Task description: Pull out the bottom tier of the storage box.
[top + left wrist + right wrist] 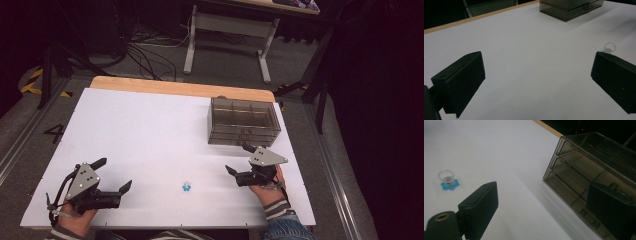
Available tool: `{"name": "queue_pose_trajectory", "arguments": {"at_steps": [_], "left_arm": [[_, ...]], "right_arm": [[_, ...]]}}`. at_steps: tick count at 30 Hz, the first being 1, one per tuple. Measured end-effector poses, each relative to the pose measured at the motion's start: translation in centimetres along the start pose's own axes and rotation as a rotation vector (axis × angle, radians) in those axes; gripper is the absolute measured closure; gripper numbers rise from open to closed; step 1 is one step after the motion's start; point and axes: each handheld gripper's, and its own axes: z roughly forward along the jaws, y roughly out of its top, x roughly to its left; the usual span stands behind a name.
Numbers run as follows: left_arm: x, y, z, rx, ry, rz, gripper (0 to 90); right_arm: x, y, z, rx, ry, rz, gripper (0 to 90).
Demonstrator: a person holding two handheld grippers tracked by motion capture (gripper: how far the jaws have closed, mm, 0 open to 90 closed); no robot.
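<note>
The small ring [186,187] with a blue flower base lies on the white table [150,130], between the two grippers. From the right gripper [239,162] it sits at about eight o'clock, nearer than to the left gripper [116,174], where it lies at three o'clock. Both grippers' jaws are wide apart, holding nothing. The smoky drawer box [243,122] at twelve o'clock from the right gripper looks empty and closed.

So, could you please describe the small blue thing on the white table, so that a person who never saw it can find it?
Start from the white table and look along its near edge, between the left gripper and the right gripper. There lies a small ring: a clear band on a blue flower-shaped base. It is the sole loose small item; the smoky drawer box stands far back on the right.
</note>
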Motion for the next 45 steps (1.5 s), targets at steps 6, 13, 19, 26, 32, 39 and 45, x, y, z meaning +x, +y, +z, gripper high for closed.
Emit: {"name": "queue_pose_trajectory", "arguments": {"at_steps": [6, 13, 19, 26, 32, 39, 45], "left_arm": [[0.0, 0.0, 0.0, 0.001, 0.000, 0.002, 0.0], [0.1, 0.0, 0.0, 0.001, -0.003, -0.004, 0.0], [0.1, 0.0, 0.0, 0.002, -0.003, -0.005, 0.0], [0.0, 0.0, 0.0, 0.000, -0.003, -0.004, 0.0], [0.1, 0.0, 0.0, 0.001, -0.003, -0.004, 0.0], [0.1, 0.0, 0.0, 0.004, -0.002, -0.004, 0.0], [0.1, 0.0, 0.0, 0.002, -0.003, -0.006, 0.0]], "right_arm": [[0.1, 0.2, 0.0, 0.024, -0.021, -0.064, 13.9], [0.1, 0.3, 0.0, 0.068, -0.050, -0.118, 20.0], [0.2, 0.3, 0.0, 0.073, -0.061, -0.141, 21.6], [0.2, 0.3, 0.1, 0.100, -0.105, -0.203, 28.1], [0.2, 0.1, 0.4, 0.138, -0.177, -0.292, 34.6], [0.4, 0.0, 0.8, 0.166, -0.236, -0.353, 39.8], [0.9, -0.4, 1.4, 0.202, -0.296, -0.442, 44.6]]}}
